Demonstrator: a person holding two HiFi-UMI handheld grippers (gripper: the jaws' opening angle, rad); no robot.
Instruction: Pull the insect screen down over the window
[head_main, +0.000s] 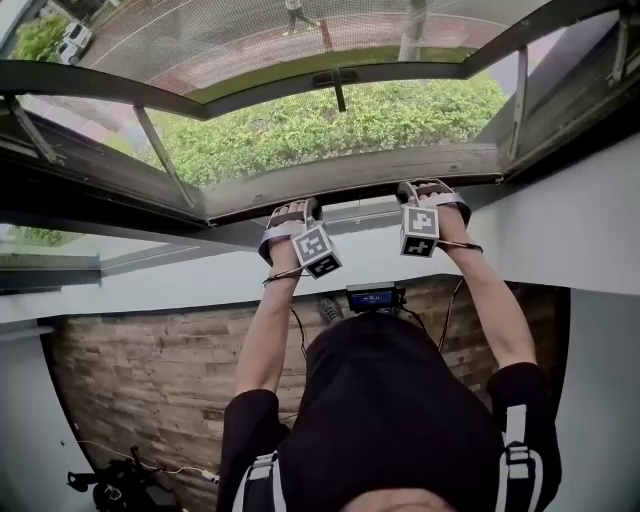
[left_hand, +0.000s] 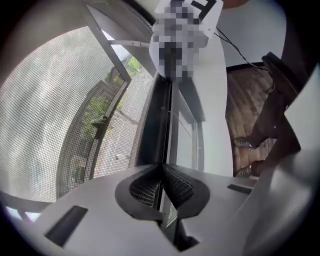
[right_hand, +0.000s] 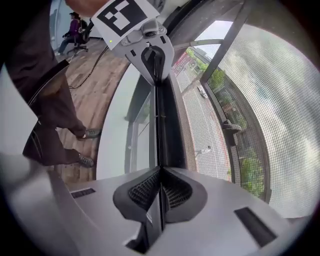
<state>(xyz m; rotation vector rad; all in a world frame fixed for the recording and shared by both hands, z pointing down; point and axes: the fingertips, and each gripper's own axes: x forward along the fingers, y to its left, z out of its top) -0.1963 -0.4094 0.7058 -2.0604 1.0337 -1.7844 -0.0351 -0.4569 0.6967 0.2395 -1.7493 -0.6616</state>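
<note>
insect screen (head_main: 300, 40): the mesh is drawn across the upper part of the window opening, with greenery and a street visible through it. its lower edge is carried by a pull bar (head_main: 350, 185), which runs level across the opening. the bar lies just above the lower frame (head_main: 350, 215) of the window, so most of the travel is judged to be done and seating is judged to remain.

the bar is held at two places, well apart, so that it is kept level and does not jam in its side tracks. the left gripper (head_main: 300, 208) is clamped on the thin lip of the bar. in the left gripper view the ribbed pads (left_hand: 145, 187) are seen pressed together on that lip, with the mesh (left_hand: 45, 125) to the outer side. the right gripper (head_main: 425, 190) is closed on the same lip in the same way, as shown in the right gripper view (right_hand: 160, 187). both grippers are pointed down along the pull direction.

below the frame, a white wall (head_main: 150, 280) and a wooden floor (head_main: 150, 380) are seen.
</note>
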